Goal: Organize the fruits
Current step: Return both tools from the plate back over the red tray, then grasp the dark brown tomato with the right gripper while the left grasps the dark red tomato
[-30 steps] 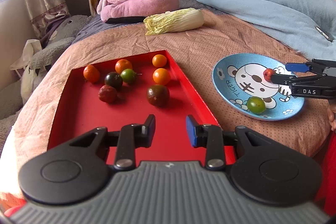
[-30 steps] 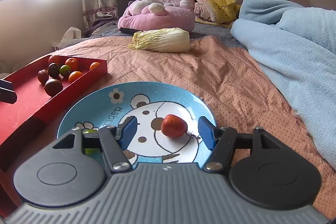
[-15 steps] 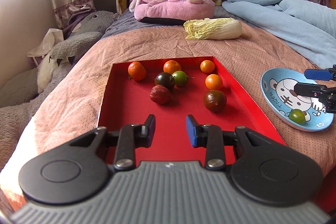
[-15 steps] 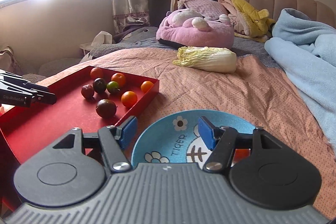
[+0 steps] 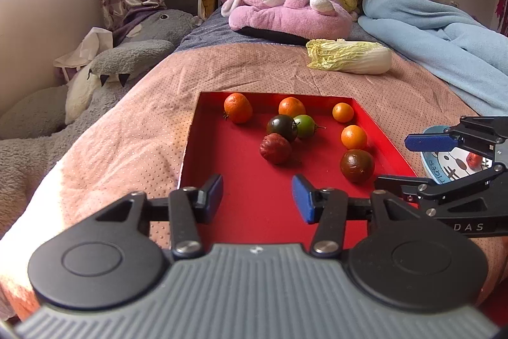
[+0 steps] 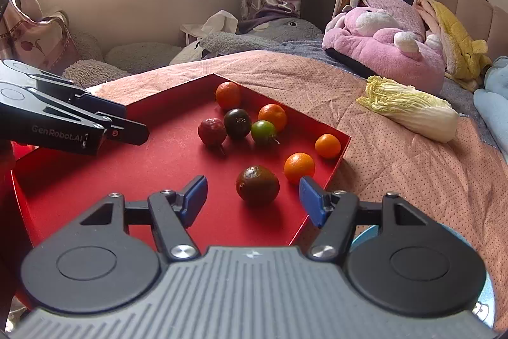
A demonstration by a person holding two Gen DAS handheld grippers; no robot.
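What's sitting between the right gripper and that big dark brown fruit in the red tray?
Nothing visible. The right gripper is open, and the dark brown fruit lies just ahead of its fingertips on bare red tray.

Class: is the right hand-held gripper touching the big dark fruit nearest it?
Apart. The right wrist view shows red tray between the open right hand-held gripper and the dark fruit.

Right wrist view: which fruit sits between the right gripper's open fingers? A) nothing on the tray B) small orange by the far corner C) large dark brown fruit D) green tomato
C: the large dark brown fruit lies on the red tray just ahead of the open right gripper, untouched.
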